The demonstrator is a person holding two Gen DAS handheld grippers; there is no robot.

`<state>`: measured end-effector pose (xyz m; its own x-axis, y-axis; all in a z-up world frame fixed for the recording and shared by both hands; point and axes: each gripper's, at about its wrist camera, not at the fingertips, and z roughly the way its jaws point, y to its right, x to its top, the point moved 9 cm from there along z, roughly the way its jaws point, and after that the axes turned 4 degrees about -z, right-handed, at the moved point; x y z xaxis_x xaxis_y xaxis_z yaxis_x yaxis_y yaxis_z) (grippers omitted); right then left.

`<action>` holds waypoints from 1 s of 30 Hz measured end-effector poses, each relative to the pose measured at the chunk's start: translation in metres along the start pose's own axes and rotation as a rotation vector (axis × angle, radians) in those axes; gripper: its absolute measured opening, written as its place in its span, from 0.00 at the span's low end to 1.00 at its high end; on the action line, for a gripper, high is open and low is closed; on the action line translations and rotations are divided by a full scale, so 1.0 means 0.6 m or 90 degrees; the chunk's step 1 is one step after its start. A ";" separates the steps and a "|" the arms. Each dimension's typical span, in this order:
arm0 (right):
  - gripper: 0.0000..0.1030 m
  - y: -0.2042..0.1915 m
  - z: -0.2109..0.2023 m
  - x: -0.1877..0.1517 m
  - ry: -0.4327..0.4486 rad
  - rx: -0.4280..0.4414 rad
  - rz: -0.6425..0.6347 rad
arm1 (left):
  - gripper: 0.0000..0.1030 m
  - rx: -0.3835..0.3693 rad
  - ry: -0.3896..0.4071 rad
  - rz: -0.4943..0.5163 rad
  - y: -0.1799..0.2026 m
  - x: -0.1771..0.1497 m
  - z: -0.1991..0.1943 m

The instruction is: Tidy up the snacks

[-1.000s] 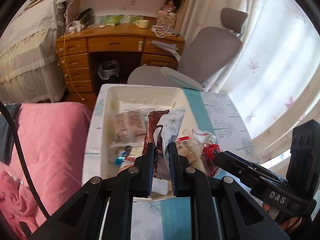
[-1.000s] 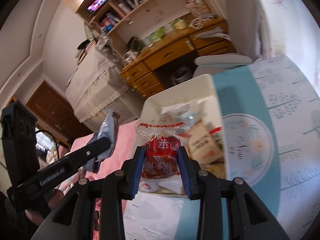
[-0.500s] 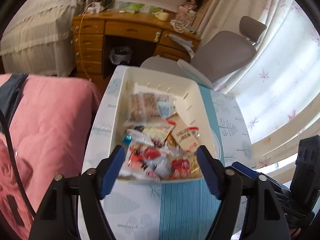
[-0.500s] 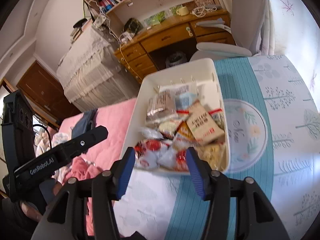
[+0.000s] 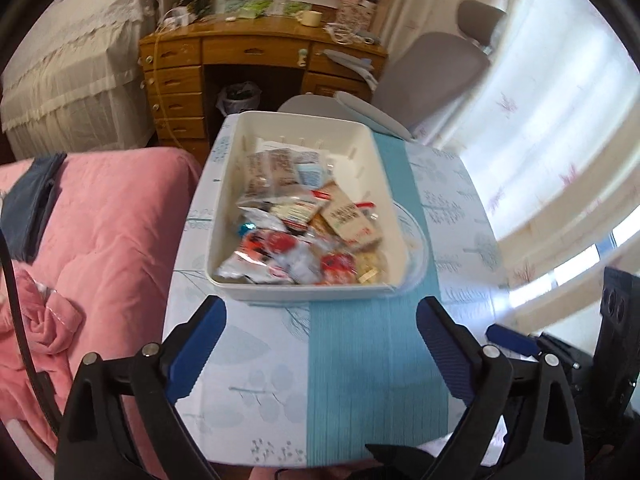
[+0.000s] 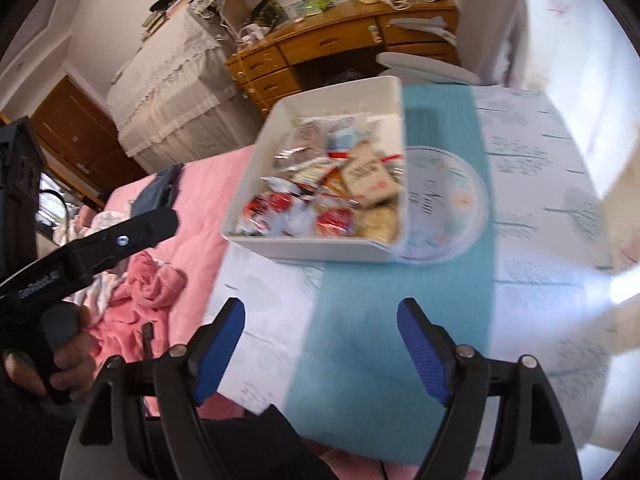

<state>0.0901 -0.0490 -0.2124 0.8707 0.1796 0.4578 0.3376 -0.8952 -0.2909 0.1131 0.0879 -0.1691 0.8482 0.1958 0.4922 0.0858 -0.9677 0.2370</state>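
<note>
- Snacks (image 5: pixel 304 232) lie heaped in a white bin (image 5: pixel 304 290) on a small table (image 5: pixel 360 380) with a teal-striped cloth.
- Left gripper (image 5: pixel 320 344) and right gripper (image 6: pixel 320 340): jaws just opened, spread wide, nothing between them.
- Pink bedding (image 5: pixel 100 240) beside the table; wooden desk (image 5: pixel 256 52) and grey chair (image 5: pixel 432 64) beyond.

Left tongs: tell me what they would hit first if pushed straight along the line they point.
The left tongs, open and empty, point down at the table just short of the white bin of snacks. They would likely meet the tablecloth first; depth is unclear, so possibly the bin's near wall.
</note>
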 end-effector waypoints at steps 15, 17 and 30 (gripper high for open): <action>0.92 0.055 -0.182 -0.100 -0.033 -0.037 0.004 | 0.99 0.022 0.016 0.020 0.175 -0.096 -0.106; 0.92 0.064 -0.195 -0.114 -0.018 -0.054 0.016 | 0.99 0.047 0.015 0.013 0.180 -0.114 -0.108; 1.00 0.079 -0.205 -0.121 -0.001 -0.073 0.037 | 0.99 0.095 0.033 -0.016 0.187 -0.119 -0.107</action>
<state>-0.0011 -0.1546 -0.1561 0.8881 0.1264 0.4420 0.2431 -0.9451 -0.2183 0.0286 -0.0242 -0.1236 0.8171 0.2250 0.5308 0.1871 -0.9744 0.1249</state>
